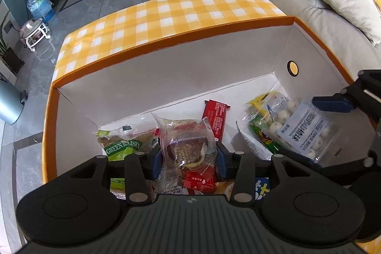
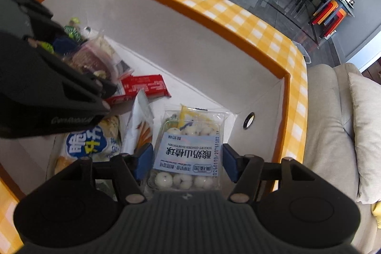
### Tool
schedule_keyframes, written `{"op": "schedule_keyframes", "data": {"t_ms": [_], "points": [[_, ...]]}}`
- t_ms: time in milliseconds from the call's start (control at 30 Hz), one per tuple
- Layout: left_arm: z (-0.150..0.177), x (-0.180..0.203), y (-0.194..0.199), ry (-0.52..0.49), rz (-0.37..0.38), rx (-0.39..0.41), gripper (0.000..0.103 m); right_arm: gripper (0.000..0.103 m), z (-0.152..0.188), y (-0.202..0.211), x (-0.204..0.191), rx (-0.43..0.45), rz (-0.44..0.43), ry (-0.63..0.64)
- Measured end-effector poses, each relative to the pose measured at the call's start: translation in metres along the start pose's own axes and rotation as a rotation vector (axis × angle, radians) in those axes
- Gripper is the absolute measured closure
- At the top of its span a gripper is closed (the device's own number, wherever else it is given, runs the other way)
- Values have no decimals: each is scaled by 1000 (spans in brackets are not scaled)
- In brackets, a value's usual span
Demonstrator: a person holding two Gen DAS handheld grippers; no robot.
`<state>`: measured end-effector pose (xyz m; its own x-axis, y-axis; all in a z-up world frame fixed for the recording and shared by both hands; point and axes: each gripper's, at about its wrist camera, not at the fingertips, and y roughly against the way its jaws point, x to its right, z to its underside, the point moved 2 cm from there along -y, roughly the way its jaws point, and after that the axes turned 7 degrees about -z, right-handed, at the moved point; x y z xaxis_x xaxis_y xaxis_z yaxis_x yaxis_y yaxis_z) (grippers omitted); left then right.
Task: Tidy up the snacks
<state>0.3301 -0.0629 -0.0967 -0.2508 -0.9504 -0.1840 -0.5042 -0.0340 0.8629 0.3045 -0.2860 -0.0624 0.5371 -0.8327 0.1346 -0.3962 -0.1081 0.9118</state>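
Observation:
A big box (image 1: pixel 166 39) with an orange rim and white inside holds the snacks. My left gripper (image 1: pixel 189 163) is shut on a clear packet with a chocolate pie (image 1: pixel 188 149), low inside the box. Beside it lie a green raisin packet (image 1: pixel 121 146) and a red bar (image 1: pixel 216 120). My right gripper (image 2: pixel 187 162) straddles a clear tray of white yogurt hawthorn balls (image 2: pixel 188 154). That tray rests on other snacks near the box's right wall, with a thin gap at the right pad. The left gripper (image 2: pixel 90 61) fills the right wrist view's left side.
A blue-and-white packet (image 2: pixel 92 142), a white packet with orange stripes (image 2: pixel 140 127) and a green candy bag (image 1: pixel 264 137) also lie in the box. The box stands on a yellow checked cloth (image 1: pixel 166 13). A beige sofa (image 1: pixel 321 16) is close on the right.

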Motion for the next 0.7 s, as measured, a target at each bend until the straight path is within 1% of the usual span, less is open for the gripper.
{"op": "schedule_keyframes", "data": {"t_ms": [33, 67, 100, 167, 267, 333, 400, 500, 567, 633, 667, 700], "points": [[0, 0, 1, 0, -4, 4, 51, 42, 0, 3, 1, 1, 3, 3], [1, 0, 2, -2, -9, 9, 51, 38, 1, 8, 0, 8, 4, 6], [2, 1, 3, -8, -16, 13, 48, 31, 1, 12, 0, 15, 4, 8], [3, 3, 4, -22, -27, 13, 47, 24, 2, 24, 0, 42, -2, 9], [4, 2, 12, -28, -43, 22, 41, 22, 5, 44, 2, 79, 2, -1], [2, -1, 22, -17, -42, 42, 35, 19, 7, 59, 4, 106, 14, -13], [1, -5, 34, 11, -31, 63, 30, 13, 12, 76, 7, 141, 29, -16], [-4, -11, 55, 64, -12, 97, 20, 9, 20, 102, 10, 192, 71, -12], [-5, -13, 71, 82, -6, 131, 19, 8, 26, 120, 12, 229, 97, -24], [-6, -11, 89, 79, 0, 186, 17, 8, 30, 139, 15, 267, 106, -63], [-5, -11, 99, 75, 3, 218, 16, 7, 32, 149, 17, 289, 104, -85], [-4, -10, 111, 70, 5, 252, 13, 4, 33, 158, 18, 312, 101, -105]]}}
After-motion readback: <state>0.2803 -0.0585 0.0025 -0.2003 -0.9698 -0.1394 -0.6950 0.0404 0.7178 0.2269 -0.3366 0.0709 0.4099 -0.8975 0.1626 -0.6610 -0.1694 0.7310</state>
